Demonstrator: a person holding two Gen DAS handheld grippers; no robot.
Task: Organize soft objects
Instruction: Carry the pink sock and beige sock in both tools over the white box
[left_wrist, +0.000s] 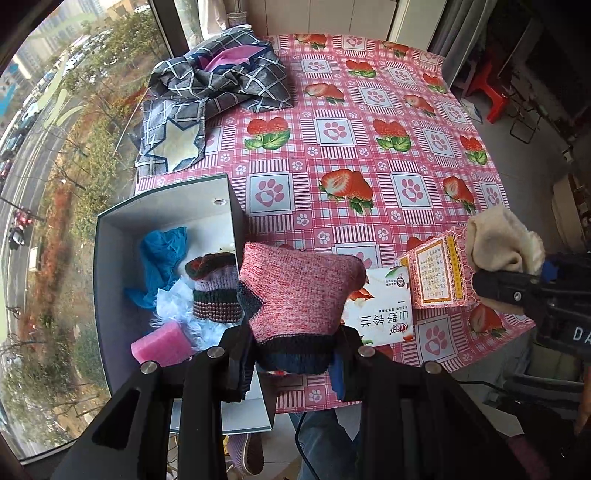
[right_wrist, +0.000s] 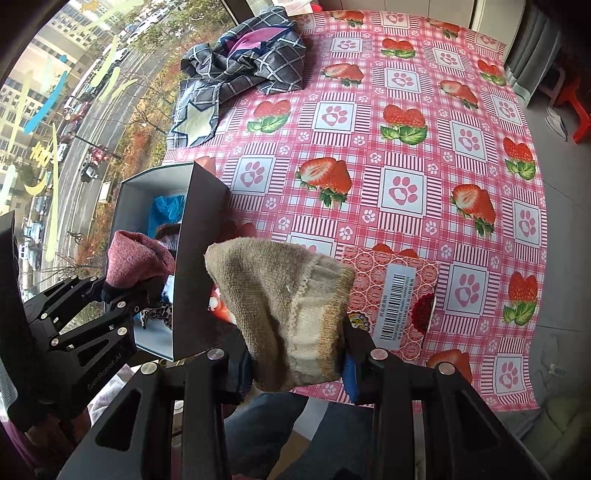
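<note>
My left gripper (left_wrist: 293, 363) is shut on a pink knit sock (left_wrist: 299, 288) with a dark cuff, held just right of the open grey box (left_wrist: 110, 266). The box holds a blue cloth (left_wrist: 162, 258), a striped knit sock (left_wrist: 216, 291), white fluff and a pink sponge (left_wrist: 159, 345). My right gripper (right_wrist: 297, 373) is shut on a beige knit sock (right_wrist: 280, 302), held above the table's near edge beside the box (right_wrist: 197, 258). In the left wrist view the beige sock (left_wrist: 504, 243) shows at right; in the right wrist view the pink sock (right_wrist: 138, 264) shows at left.
A grey checked cloth (left_wrist: 218, 85) lies crumpled at the table's far left by the window. A pink patterned carton (left_wrist: 437, 273) and a white packet (left_wrist: 384, 314) lie on the strawberry tablecloth (left_wrist: 369, 147) near the front edge. A red stool (left_wrist: 491, 92) stands beyond.
</note>
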